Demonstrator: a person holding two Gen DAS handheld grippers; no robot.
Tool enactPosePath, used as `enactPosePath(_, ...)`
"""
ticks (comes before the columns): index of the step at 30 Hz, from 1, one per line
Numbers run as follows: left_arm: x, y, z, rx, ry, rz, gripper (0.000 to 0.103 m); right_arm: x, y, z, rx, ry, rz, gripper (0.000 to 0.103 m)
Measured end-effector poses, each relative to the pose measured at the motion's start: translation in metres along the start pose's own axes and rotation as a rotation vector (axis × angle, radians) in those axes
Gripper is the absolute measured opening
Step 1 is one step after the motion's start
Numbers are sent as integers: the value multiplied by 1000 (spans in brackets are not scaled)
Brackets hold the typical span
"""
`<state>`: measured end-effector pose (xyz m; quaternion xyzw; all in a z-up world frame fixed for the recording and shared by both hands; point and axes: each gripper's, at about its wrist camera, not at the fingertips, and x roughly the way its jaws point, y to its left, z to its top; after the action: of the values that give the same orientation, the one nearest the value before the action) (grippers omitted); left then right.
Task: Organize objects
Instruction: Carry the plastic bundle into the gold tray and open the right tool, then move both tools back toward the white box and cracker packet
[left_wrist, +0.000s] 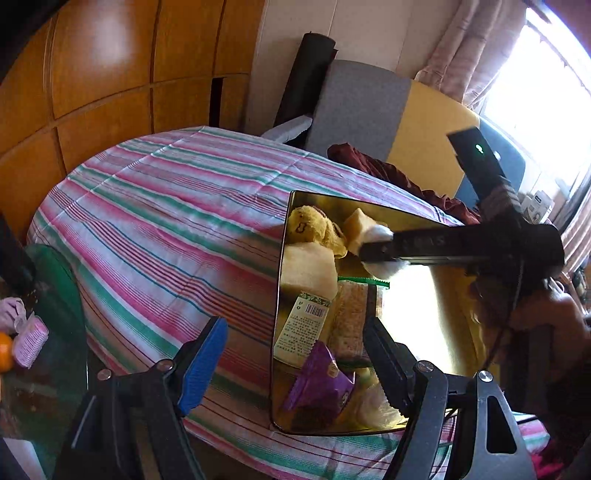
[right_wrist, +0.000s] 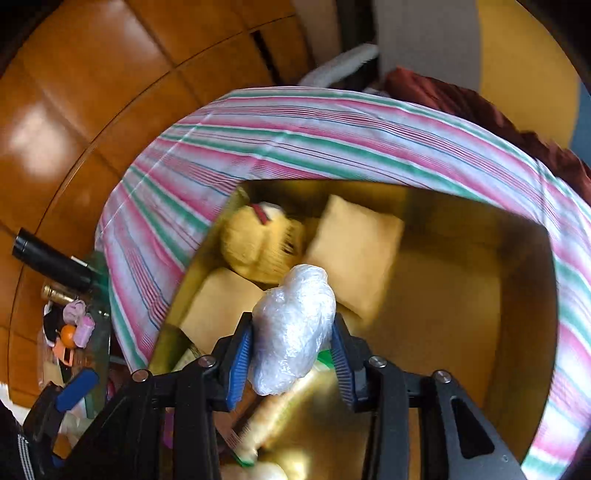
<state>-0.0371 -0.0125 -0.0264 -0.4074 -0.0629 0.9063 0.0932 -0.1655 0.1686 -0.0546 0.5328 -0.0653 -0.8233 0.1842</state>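
Right tool (right_wrist: 291, 354) I'm clamping on plastic-wrapped bundle (right_wrist: 293, 328), hovering over gold tin (right_wrist: 532, 295) | left tool (left_wrist: 295, 354) I'm holding wide open, gripping nothing, at tin's near edge | tin sitting on striped bedspread (left_wrist: 166, 206)

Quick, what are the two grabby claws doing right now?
Left gripper: open, holding nothing, beside the gold box.
Right gripper: closed on a white plastic-wrapped bundle, above the box.
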Motion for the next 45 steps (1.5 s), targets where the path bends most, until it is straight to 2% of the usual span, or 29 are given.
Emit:
enactPosePath(5, 2, 2, 0, -10, 3, 2, 78, 10, 0, 4, 6, 33, 12, 53)
enactPosePath(7, 2, 2, 0, -11, 0, 7, 80, 8, -4, 2, 28, 29, 26, 67)
enactPosePath(12, -1, 1, 0, -7, -16, 23, 81, -12, -8, -12, 22, -4, 6, 68)
enactPosePath(19, -7, -2, 0, 1, -39, 40, 81, -51, -12, -47, -24, -95, -119, 68)
enactPosePath(26, -20, -20, -1, 63, -72, 32, 81, -89, -35, -77, -3, -148, -197, 69)
enactPosePath(32, -28, -40, -2, 122, -84, 7, 81, -121, -77, -106, 70, -169, -269, 69)
enactPosePath(38, -31, -64, -6, 185, -81, -15, 83, -156, -142, -136, 210, -196, -359, 69)
enactPosePath(45, -29, -97, -12, 266, -63, -49, 86, -212, -222, -164, 416, -297, -469, 69)
